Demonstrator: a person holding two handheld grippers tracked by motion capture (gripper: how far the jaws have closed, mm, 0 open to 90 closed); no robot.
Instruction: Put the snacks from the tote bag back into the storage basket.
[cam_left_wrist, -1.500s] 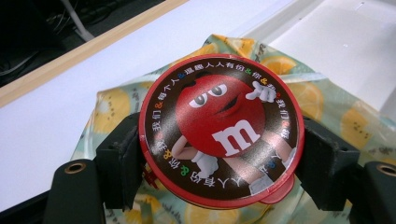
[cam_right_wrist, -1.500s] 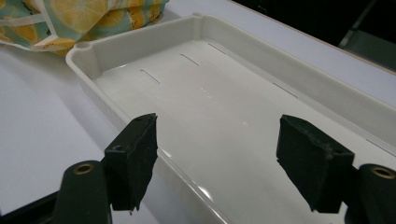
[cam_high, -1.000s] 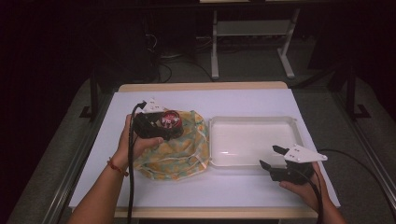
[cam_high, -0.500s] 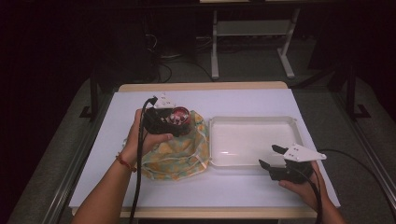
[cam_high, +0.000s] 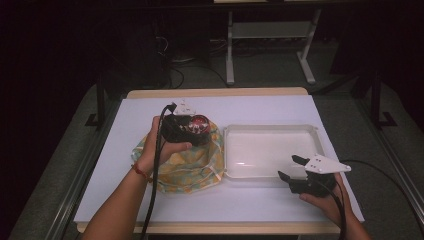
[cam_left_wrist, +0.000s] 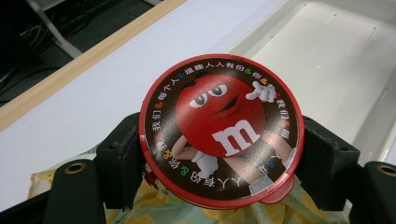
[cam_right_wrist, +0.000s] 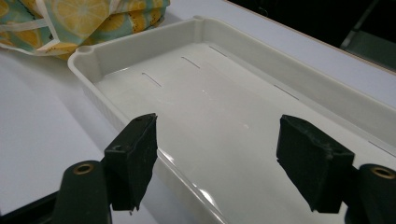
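My left gripper (cam_high: 197, 129) is shut on a round red candy tin (cam_left_wrist: 220, 130) with a cartoon figure on its lid (cam_high: 200, 123). The black pads press on the tin from both sides in the left gripper view. The tin hangs over the yellow fruit-print cloth bag (cam_high: 187, 160), close to the left edge of the white tray (cam_high: 232, 137). My right gripper (cam_right_wrist: 224, 158) is open with nothing between its fingers. It hovers at the tray's near right corner (cam_high: 297, 167), pointing across the bare tray floor (cam_right_wrist: 233, 102).
The white table (cam_high: 125, 130) has a wooden far edge (cam_left_wrist: 79, 65). The bag's corner (cam_right_wrist: 79, 23) lies against the tray's far left corner in the right gripper view. Cables trail from both grippers toward the near table edge. Dark floor and a metal stand (cam_high: 270, 40) lie beyond.
My left gripper has carried the tin to the right and a little farther back, over the bag toward the tray. The right gripper has kept still.
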